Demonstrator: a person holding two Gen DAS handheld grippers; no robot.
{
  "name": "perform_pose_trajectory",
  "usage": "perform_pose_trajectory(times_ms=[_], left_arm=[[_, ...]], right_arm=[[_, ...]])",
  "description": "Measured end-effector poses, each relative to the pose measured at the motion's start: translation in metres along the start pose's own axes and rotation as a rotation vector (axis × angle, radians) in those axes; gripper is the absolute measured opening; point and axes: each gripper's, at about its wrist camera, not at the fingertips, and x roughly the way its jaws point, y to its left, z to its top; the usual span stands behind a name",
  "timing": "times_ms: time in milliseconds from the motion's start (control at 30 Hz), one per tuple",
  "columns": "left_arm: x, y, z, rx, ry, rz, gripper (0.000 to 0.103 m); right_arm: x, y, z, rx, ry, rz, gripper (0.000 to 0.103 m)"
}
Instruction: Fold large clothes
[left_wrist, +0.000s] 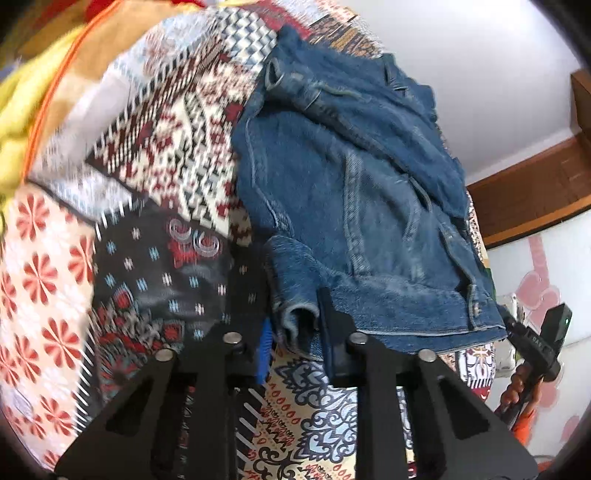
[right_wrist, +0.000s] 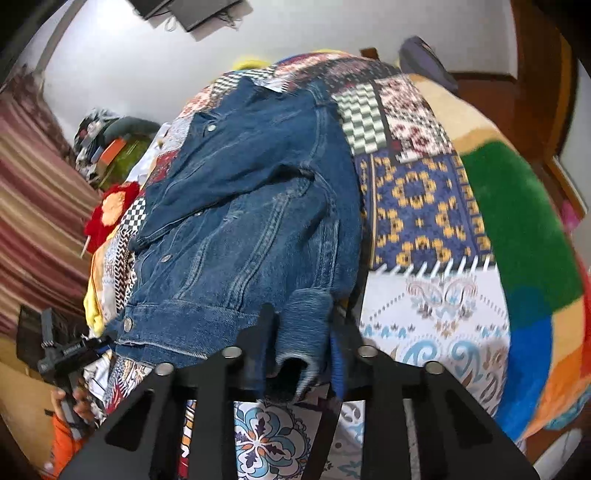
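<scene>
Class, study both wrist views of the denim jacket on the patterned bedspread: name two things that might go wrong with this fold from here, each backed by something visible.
1. Each gripper, left and right, pinches only a small bunch of the denim jacket at its near corners, so the heavy cloth may slip out.
2. The jacket's upper part lies rumpled, so folding now may trap creases.

The jacket (right_wrist: 247, 206) lies on the quilt (right_wrist: 421, 206) covering the bed, near its front edge. Each gripper, left (left_wrist: 295, 321) and right (right_wrist: 303, 332), clamps one cuff at that edge.
</scene>
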Motion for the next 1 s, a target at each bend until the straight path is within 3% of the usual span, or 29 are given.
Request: perform_pose_trajectory(times_ms=[233, 467, 567, 667, 767, 867, 900, 967, 1000], left_arm=[[-0.032, -0.034, 0.022, 0.123, -0.130, 0.034, 0.012], [-0.066, -0.077, 0.060, 0.263, -0.302, 0.080, 0.011], [-0.072, -0.094, 0.075, 0.327, -0.372, 0.115, 0.000], [-0.076, -0.104, 0.101, 0.365, -0.434, 0.144, 0.000], [-0.070, -0.104, 0.124, 0.373, -0.446, 0.184, 0.000], [-0.057, -0.094, 0.139, 0.340, -0.370, 0.175, 0.001], [-0.051, -0.092, 0.139, 0.329, -0.345, 0.176, 0.007], [-0.034, -0.079, 0.135, 0.291, -0.257, 0.194, 0.032], [-0.029, -0.073, 0.130, 0.274, -0.227, 0.203, 0.054]], right_arm=[[-0.016, 0.033, 0.027, -0.130, -0.148, -0.025, 0.014], [-0.013, 0.062, 0.070, -0.224, -0.219, -0.036, 0.013], [-0.014, 0.069, 0.090, -0.248, -0.247, -0.040, 0.013], [-0.014, 0.071, 0.114, -0.251, -0.272, -0.032, 0.013], [-0.008, 0.076, 0.131, -0.261, -0.285, -0.022, 0.013], [0.003, 0.083, 0.142, -0.275, -0.288, -0.026, 0.013], [0.005, 0.084, 0.144, -0.273, -0.286, -0.023, 0.013], [0.011, 0.083, 0.145, -0.270, -0.282, -0.028, 0.013], [0.016, 0.081, 0.144, -0.271, -0.278, -0.036, 0.013]])
